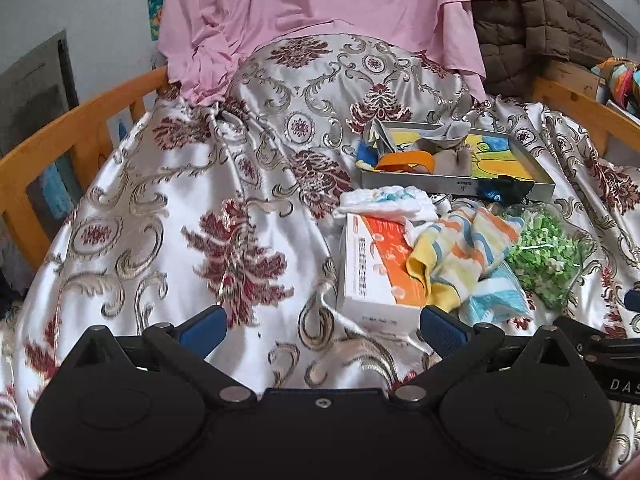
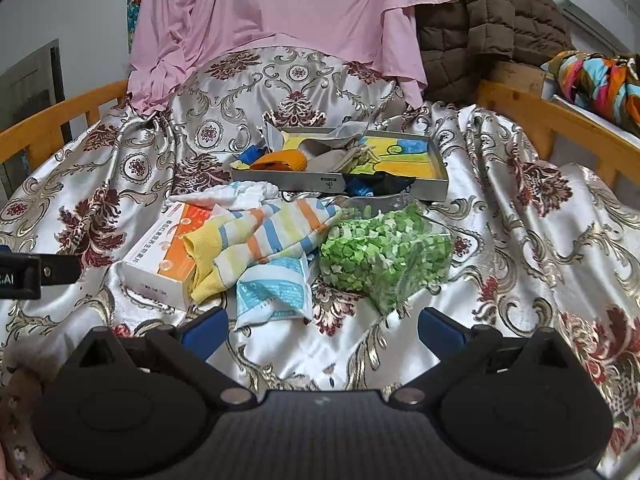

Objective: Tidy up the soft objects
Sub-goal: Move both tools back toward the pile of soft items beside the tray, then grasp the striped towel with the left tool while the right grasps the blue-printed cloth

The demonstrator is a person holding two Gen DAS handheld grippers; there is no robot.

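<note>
A home bedroom: wooden bed rail (image 1: 80,120), satin bedspread (image 1: 160,200), wall air conditioner (image 2: 588,4).

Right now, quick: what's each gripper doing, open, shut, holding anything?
Left gripper: open, holding nothing, above the patterned bedspread.
Right gripper: open, holding nothing, facing the striped cloth and the bag of green pieces.

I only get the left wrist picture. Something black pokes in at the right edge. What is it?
Observer: That is the right hand-held gripper. Its own camera shows it open, with nothing between its fingers.
Operator: What does it point at?
Observer: A blue-and-white packet lies just ahead of it on the bedspread. The packet's far edge is tucked under the striped cloth.
</note>
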